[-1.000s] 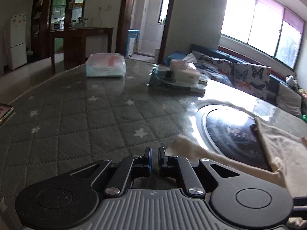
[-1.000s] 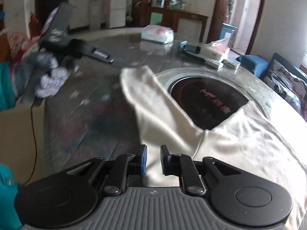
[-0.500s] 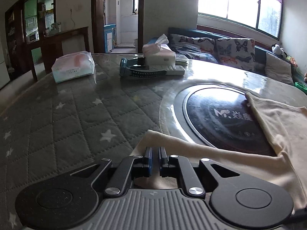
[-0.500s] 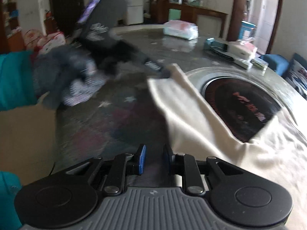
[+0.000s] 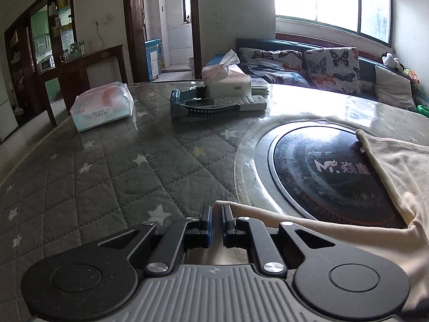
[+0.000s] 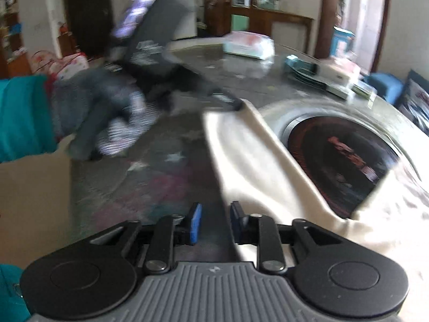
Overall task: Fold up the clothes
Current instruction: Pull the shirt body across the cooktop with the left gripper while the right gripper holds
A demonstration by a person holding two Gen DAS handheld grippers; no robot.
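A cream garment [image 5: 396, 166] lies on the table, partly over the black cooktop disc [image 5: 321, 171]. One long part of it [image 6: 249, 155] stretches toward the left gripper. My left gripper [image 5: 216, 216] is nearly shut, its tips at the end of that cream part; the cloth edge sits at the right finger. In the right wrist view the left gripper [image 6: 230, 103] touches the cloth's far corner, blurred by motion. My right gripper [image 6: 214, 214] is open, low over the cloth's near edge, with nothing between its fingers.
On the quilted star-patterned table cover [image 5: 107, 177] stand a wrapped tissue pack [image 5: 102, 108], a tissue box [image 5: 228, 79], a blue-and-black strap [image 5: 198, 104] and a remote [image 5: 241, 100]. A sofa with butterfly cushions [image 5: 329, 67] is behind. A cardboard surface [image 6: 32, 196] lies left.
The left gripper turned right and came down onto the cloth's end. The right gripper's jaws widened and it moved along the cloth's near edge.
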